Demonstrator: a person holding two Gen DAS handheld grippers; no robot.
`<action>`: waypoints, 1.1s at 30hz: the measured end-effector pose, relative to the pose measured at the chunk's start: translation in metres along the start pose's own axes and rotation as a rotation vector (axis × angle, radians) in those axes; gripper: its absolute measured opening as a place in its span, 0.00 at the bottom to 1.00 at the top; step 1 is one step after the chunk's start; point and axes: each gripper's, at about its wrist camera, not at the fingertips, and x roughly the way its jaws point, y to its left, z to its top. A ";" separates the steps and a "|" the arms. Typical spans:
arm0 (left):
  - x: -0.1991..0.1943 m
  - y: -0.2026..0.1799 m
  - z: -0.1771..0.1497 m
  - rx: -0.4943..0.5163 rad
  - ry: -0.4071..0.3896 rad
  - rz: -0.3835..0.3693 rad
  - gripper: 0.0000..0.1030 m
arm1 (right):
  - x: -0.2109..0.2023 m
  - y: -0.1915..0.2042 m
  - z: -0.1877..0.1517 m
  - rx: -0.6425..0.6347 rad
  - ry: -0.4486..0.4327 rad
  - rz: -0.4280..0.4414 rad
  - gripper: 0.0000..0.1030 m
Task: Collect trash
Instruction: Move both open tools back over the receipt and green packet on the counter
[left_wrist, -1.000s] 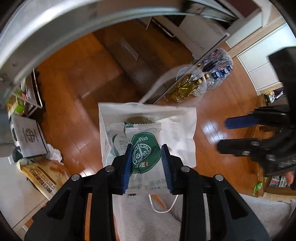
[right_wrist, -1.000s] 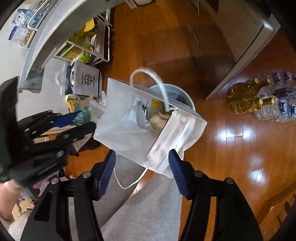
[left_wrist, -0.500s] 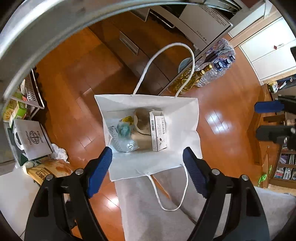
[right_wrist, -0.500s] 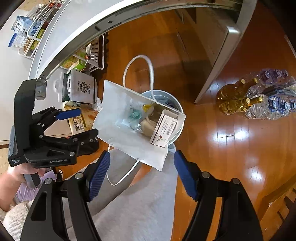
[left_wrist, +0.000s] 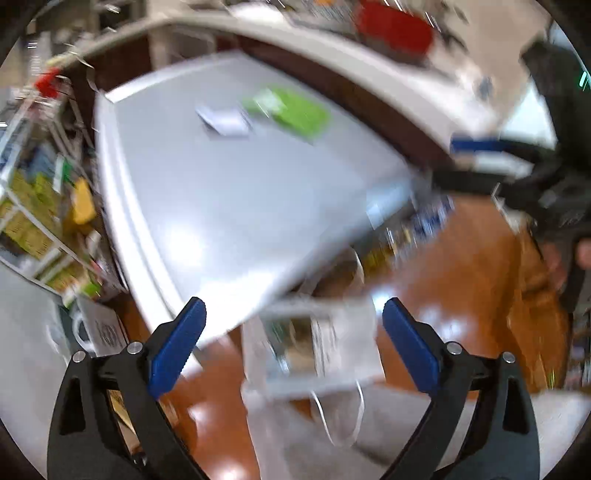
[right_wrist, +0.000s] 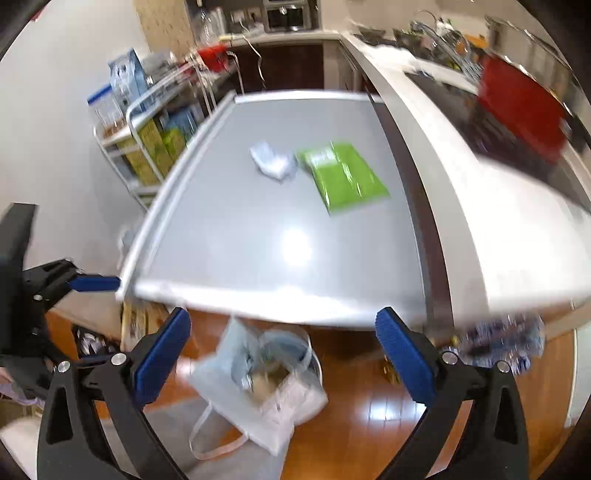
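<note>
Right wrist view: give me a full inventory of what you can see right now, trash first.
green packet: 1, bright green, on the grey table, right of the wrapper
crumpled wrapper: 1, white, on the table
paper bag: 1, white, on the floor below the table edge, trash inside
grey table: 1, grey
wire rack: 1, white, left of the table, holding boxes
water bottles: several, clear, floor at right
left gripper: open, blue fingers
right gripper: open, blue fingers
</note>
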 end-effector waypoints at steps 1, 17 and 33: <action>-0.003 0.014 0.013 -0.028 -0.028 0.010 0.94 | 0.008 -0.003 0.016 -0.001 -0.015 0.006 0.96; 0.108 0.102 0.159 -0.100 0.007 -0.056 0.57 | 0.113 -0.008 0.129 -0.121 0.106 -0.222 0.96; 0.157 0.074 0.197 0.860 0.257 -0.104 0.71 | 0.148 -0.030 0.140 -0.137 0.247 -0.204 0.96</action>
